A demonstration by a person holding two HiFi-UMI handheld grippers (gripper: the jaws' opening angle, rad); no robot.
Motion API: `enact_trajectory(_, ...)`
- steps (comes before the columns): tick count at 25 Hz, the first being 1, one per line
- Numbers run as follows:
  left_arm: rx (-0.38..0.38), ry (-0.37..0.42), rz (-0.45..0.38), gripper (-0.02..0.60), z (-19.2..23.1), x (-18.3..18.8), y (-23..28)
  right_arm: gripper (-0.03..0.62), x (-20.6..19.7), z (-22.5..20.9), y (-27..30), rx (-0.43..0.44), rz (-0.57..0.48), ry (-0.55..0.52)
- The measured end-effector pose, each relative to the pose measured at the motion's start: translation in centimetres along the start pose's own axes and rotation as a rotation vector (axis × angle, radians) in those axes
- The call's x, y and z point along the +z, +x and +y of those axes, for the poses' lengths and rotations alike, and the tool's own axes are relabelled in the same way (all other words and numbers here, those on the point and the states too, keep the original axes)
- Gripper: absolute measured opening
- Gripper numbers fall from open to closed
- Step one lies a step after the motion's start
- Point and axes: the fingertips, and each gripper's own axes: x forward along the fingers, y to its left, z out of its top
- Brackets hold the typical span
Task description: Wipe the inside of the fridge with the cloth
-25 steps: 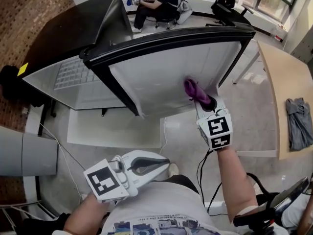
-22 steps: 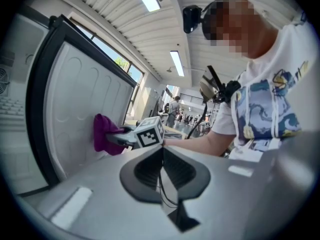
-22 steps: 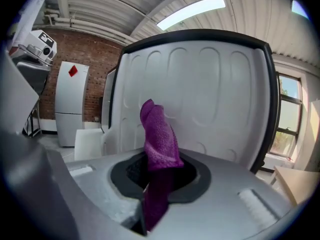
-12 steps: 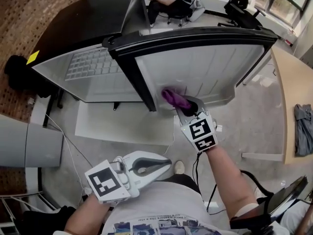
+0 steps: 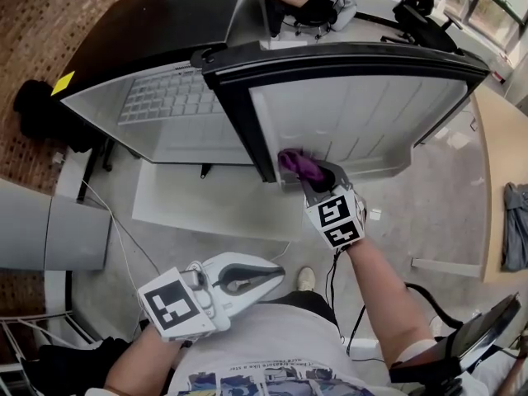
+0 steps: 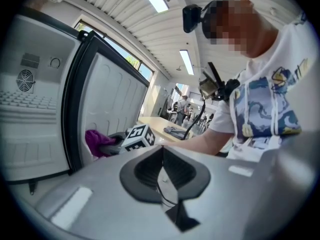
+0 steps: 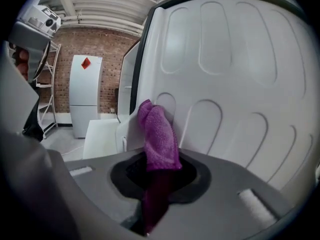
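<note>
In the head view, the left gripper (image 5: 276, 274) is held idle at 7 o'clock, near the person's body, its jaws brought together on nothing. The open fridge (image 5: 165, 106) is seen at 11 o'clock, with its compartment to the left and its door (image 5: 363, 114) swung out at 1 o'clock. The cloth (image 5: 299, 165) is clamped between the jaws of the right gripper (image 5: 320, 174) near the middle of the view, and its free end is pressed against the door's ribbed inner panel, at that panel's lower corner beside the hinge edge. Wiping of the door's inside is judged to be in hand. For the next move, the cloth would need to be kept against the panel and swept toward 3 o'clock; the compartment at 11 o'clock would be reached afterwards.
</note>
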Motion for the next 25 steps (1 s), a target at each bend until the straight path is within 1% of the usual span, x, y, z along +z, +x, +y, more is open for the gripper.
enact_trajectory(4, -0.022, 0.009, 0.004, 0.006, -0.2, 0.6, 1.1, 0.058, -1.2, -1.7, -0.8, -0.040, 0.033, -0.029)
enact_trajectory(16, -0.093, 0.047, 0.034, 0.006, -1.1, 1.5, 5.3, 0.058, -4.7, -9.3, -4.7, -0.191, 0.077, 0.017)
enact_trajectory(21, -0.119, 0.062, 0.034, 0.006, -1.5, 2.0, 6.8, 0.058, -6.0, -12.7, -6.8, -0.276, 0.093, 0.030)
enact_trajectory(25, -0.138, 0.066, 0.035, 0.006, -2.0, 2.0, 8.0, 0.058, -6.7, -14.6, -8.4, -0.336, 0.118, -0.020)
